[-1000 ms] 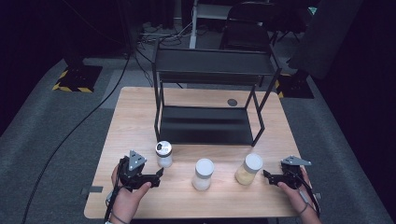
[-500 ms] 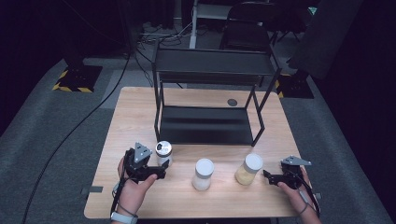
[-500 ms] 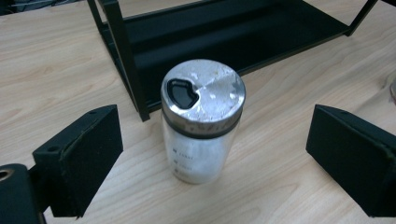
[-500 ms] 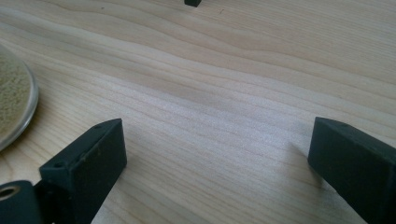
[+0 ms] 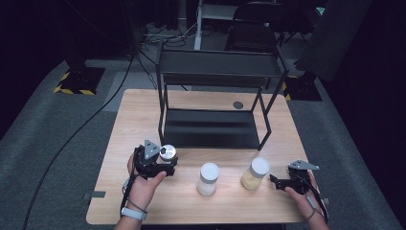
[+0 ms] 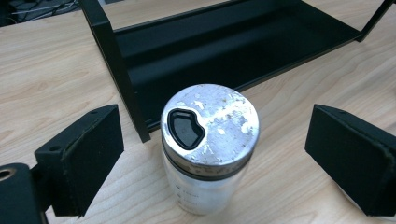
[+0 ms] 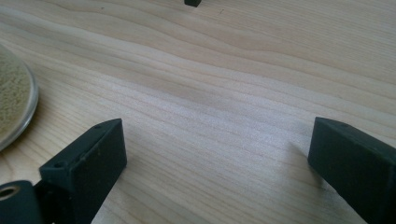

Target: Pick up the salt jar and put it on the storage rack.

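Pale wooden table [image 5: 143, 115] carries a black 2-tier rack [image 5: 215, 100] toward its far side. Near the front-left edge, the left gripper [image 6: 212, 158] is spread wide around a small shaker jar [image 6: 209, 144] with a worn metal lid; the jar stands upright between both jaws, touching neither, just beside the rack's leg. At the front right, the right gripper [image 7: 217, 163] rests released over bare wood, with a tan-filled jar [image 5: 254, 173] just beside it.
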Demonstrator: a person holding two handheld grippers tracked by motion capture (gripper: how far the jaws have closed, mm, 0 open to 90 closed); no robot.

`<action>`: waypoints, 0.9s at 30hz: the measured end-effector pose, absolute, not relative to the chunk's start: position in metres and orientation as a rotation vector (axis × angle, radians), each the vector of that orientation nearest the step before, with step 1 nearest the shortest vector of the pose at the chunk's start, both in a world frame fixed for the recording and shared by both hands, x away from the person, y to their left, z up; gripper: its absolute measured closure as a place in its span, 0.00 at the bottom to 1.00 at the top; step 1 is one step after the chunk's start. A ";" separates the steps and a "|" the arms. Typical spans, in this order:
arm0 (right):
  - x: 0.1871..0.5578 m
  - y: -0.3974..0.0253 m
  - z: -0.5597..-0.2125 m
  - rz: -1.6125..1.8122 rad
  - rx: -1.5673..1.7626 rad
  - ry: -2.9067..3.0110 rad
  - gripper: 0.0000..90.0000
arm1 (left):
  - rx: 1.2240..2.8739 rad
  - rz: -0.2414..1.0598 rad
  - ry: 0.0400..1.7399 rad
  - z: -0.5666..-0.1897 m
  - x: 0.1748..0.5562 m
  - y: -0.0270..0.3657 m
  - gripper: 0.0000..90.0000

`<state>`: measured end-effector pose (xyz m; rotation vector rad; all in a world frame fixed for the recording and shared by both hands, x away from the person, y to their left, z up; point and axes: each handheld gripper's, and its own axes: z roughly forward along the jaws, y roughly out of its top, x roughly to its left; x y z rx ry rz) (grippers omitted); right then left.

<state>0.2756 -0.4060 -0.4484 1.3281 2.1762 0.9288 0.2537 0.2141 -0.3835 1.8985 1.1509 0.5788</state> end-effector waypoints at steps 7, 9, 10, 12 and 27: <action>0.276 -0.406 -0.448 0.929 1.328 2.176 0.04 | 1.905 0.559 1.166 -0.393 0.264 0.212 0.06; 0.276 -0.406 -0.448 0.929 1.329 2.176 0.04 | 1.910 0.554 1.168 -0.395 0.266 0.211 0.06; 0.276 -0.406 -0.448 0.929 1.328 2.176 0.04 | 1.916 0.552 1.166 -0.396 0.267 0.210 0.06; 0.276 -0.406 -0.448 0.929 1.329 2.176 0.04 | 1.922 0.549 1.166 -0.398 0.270 0.208 0.06; 0.276 -0.406 -0.448 0.929 1.329 2.176 0.04 | 1.979 0.557 1.158 -0.410 0.280 0.200 0.16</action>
